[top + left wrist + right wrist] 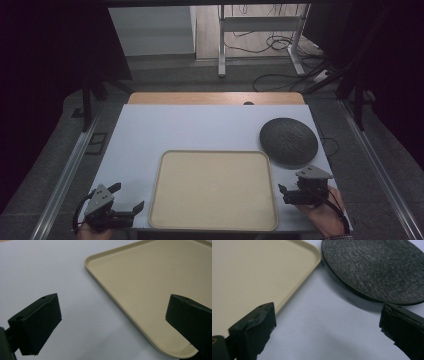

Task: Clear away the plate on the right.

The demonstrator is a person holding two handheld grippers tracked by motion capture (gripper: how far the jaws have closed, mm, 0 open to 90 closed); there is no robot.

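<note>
The left gripper (125,197) is held with jaws wide apart, nothing between them; the beige tray (159,175) lies just to its right. The right gripper (286,192) is likewise spread wide and empty, the tray just to its left, the dark round plate (288,140) just ahead.

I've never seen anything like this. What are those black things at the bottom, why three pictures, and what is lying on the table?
No robot here: a person holds a handheld two-jaw tool in each hand. The high view looks down on the table, with the left tool and right tool at the near edge. The other two pictures come from cameras riding on each tool, looking out between its black jaws. On the pale table lie an empty beige tray and, beyond the right tool, a dark textured round plate. Both tools are open and hold nothing.
</note>
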